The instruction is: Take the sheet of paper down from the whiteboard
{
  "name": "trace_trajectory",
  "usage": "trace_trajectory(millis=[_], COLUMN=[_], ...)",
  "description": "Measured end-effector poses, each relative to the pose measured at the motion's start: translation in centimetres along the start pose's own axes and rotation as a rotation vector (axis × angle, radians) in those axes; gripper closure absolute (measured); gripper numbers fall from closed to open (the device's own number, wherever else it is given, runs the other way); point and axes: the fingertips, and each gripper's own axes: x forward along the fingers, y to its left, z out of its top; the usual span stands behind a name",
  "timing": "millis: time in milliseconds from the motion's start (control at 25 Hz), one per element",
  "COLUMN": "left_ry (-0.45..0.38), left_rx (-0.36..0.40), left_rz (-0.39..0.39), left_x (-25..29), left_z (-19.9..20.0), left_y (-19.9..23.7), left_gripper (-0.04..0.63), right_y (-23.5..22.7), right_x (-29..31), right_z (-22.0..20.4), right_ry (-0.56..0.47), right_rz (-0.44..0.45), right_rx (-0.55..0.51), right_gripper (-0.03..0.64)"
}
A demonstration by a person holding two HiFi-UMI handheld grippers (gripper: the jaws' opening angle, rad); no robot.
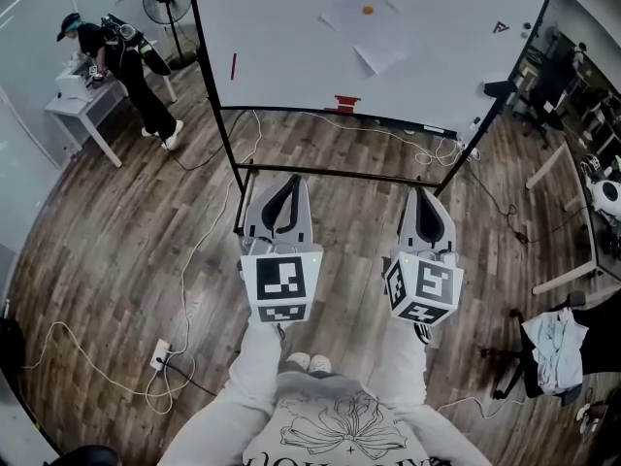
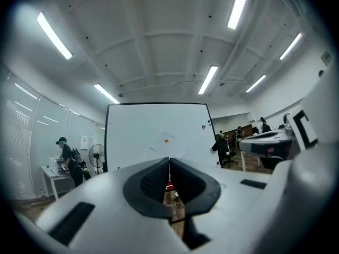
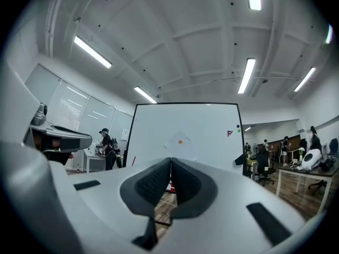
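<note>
A white sheet of paper hangs tilted on the whiteboard, pinned by an orange magnet. Both grippers are held level in front of the person, well short of the board. My left gripper is shut with nothing between its jaws. The right gripper is likewise shut and empty. In the left gripper view the paper shows just above the closed left gripper. In the right gripper view the paper sits above the closed right gripper.
The board stands on a black frame over wood flooring. A red marker and a red eraser are on it. Cables and a power strip lie on the floor. A person works at a white table, far left. Desks and a chair stand on the right.
</note>
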Motion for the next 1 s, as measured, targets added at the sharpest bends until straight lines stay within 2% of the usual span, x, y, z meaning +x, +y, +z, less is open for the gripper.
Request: trace_trajectory(millis=[560,760,1000], left_ry=[0.049,0.038,0.025], left_rx=[-0.010,-0.014,-0.016], left_rz=[0.041,0.033,0.015], left_x=[3.9,7.8,15.1], left_z=[-2.5,-3.0,-3.2], left_y=[-0.9,-0.3,1.5], left_gripper=[0.589,0.590,0.590], right_y=[-1.5,-2.3,-3.3], right_x=[4.0,7.8,14.8], right_z=[-2.7,-3.6,-3.5], right_ry=[0.028,0.031,0.021], right_rz=[0.054,0.050,0.028], right_rx=[0.000,-0.010,-0.022], right_gripper=[0.614,0.614,0.614])
